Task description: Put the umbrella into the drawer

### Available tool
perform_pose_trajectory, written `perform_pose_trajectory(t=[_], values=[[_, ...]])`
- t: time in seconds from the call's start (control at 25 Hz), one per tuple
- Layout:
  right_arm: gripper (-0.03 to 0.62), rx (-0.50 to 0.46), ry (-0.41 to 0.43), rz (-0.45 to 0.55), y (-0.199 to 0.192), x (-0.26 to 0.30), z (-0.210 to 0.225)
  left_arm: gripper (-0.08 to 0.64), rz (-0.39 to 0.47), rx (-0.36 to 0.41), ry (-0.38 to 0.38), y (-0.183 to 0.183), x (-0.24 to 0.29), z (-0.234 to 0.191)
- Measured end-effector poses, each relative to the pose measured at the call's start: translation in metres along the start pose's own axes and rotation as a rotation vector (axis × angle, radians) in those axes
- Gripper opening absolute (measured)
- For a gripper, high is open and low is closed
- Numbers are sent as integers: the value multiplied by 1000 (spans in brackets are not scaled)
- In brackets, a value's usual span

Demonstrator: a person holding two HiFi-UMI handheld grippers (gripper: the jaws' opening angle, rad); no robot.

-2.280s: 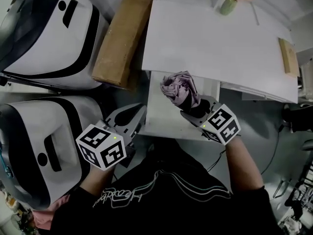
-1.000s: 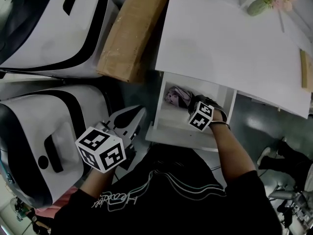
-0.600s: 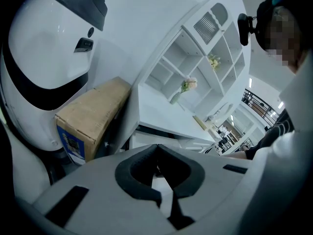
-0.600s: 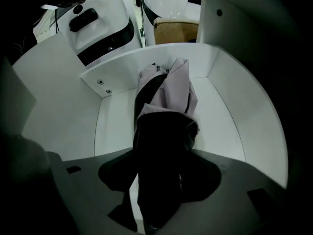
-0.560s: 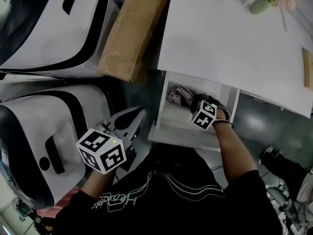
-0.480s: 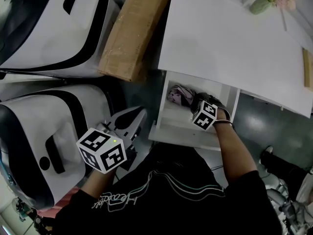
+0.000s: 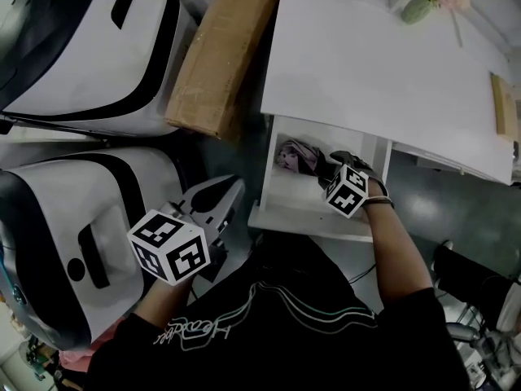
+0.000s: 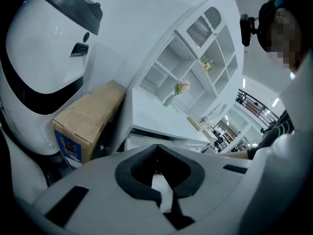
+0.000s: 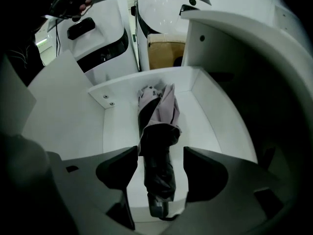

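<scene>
The umbrella (image 9: 157, 126) lies flat in the drawer (image 9: 215, 121), long axis toward its left wall, bare floor either side, untouched between the right gripper's (image 9: 160, 154) just-opening jaws; the left gripper's (image 8: 156, 149) jaws meet.

Right gripper (image 9: 159, 166) fingers (image 9: 117, 169) just opened around the umbrella (image 9: 159, 114); left gripper (image 8: 156, 150) closed.

Left tool (image 8: 157, 151), jaws together with nothing between them

Beyond its tips a brown cardboard box (image 8: 88, 116) stands between a rounded white-and-black housing (image 8: 44, 58) and the white bench (image 8: 154, 115). A vase of flowers (image 8: 169, 100) stands at the bench's far end, below open white shelves (image 8: 195, 58). A person's sleeve (image 8: 288, 151) fills the right edge.
</scene>
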State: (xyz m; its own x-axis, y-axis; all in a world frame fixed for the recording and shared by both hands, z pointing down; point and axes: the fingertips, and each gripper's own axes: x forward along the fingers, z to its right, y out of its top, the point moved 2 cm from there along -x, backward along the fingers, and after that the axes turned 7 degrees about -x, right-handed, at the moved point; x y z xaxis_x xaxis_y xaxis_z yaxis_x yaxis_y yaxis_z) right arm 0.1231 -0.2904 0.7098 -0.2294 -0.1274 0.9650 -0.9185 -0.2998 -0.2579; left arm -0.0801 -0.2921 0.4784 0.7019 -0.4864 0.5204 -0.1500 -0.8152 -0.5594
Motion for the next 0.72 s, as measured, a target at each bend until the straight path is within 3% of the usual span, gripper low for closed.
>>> perform_pose_trajectory(t=[0.2,0.4,0.56,0.68,0.72], values=[[262,5,-111,57,15,-66,4,20,16,24,-35,-2,-14,19],[262,66,-240,190,37,-145,-7,20,41,64,-86,-8,-33,46],[261,224,-280,377,51,-210,-30,20,54,105,-132,-14,-49,72],[254,446,-279,611,63,-264,-48,20,62,134,-174,-18,-62,94],[193,533,-262,705,67,-280,-54,20,64,143,-189,-20,-66,101]])
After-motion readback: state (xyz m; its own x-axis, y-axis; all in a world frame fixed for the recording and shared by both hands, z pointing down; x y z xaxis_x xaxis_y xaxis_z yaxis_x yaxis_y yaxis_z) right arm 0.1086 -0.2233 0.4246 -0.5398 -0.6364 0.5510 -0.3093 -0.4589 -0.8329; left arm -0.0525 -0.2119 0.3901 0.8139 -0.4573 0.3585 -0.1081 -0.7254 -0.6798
